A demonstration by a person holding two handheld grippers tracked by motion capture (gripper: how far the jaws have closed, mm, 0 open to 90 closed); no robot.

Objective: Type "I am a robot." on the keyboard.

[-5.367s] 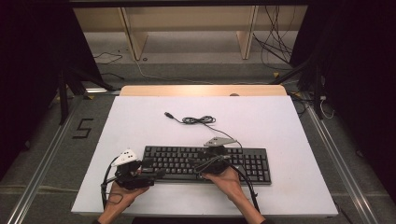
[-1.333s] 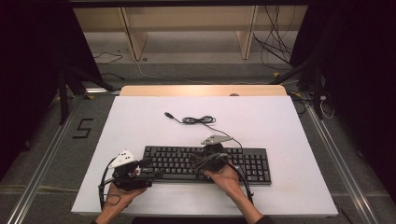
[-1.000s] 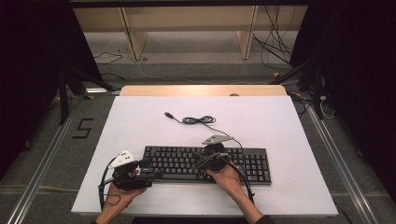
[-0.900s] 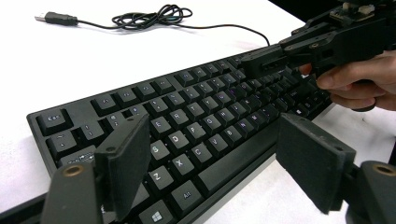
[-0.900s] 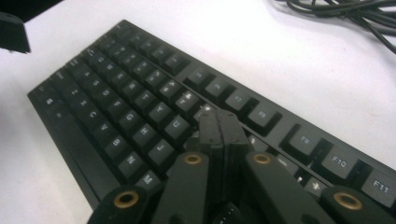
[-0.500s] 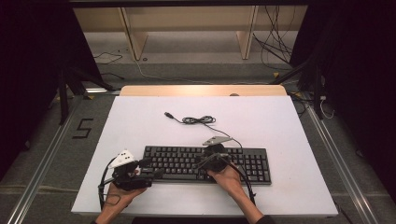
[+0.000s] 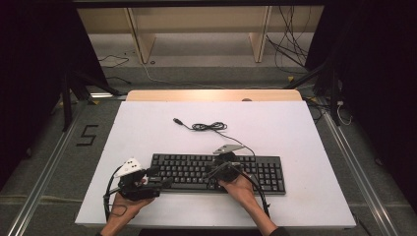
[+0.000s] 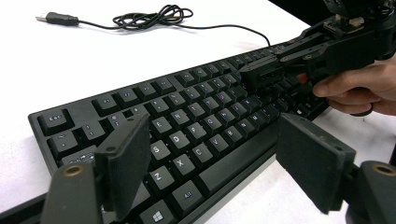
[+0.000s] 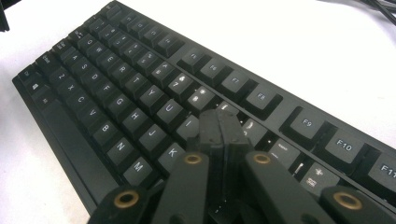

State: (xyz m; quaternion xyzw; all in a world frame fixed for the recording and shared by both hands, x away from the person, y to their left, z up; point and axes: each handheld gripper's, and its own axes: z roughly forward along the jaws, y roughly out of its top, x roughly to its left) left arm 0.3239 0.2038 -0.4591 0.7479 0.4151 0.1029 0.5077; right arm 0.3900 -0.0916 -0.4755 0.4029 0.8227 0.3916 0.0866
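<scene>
A black keyboard (image 7: 216, 172) lies across the near half of the white table (image 7: 295, 132). Its thin cable runs back to a small coil (image 7: 209, 127) and a USB plug (image 7: 179, 121). My left gripper (image 7: 160, 182) sits at the keyboard's left front corner, open, with its two pads straddling the lower-left keys (image 8: 187, 140) and nothing between them. My right gripper (image 9: 222, 126) is shut, and its joined tips sit on or just over the keys in the middle of the keyboard (image 9: 140, 93). In the left gripper view the right gripper (image 8: 259, 74) reaches in from the right, held by a hand.
A wooden strip (image 7: 214, 95) borders the table's far edge. Beyond it are shelf legs and loose cables on the floor. Black stands flank the table on both sides. White surface lies open behind the keyboard and to its right.
</scene>
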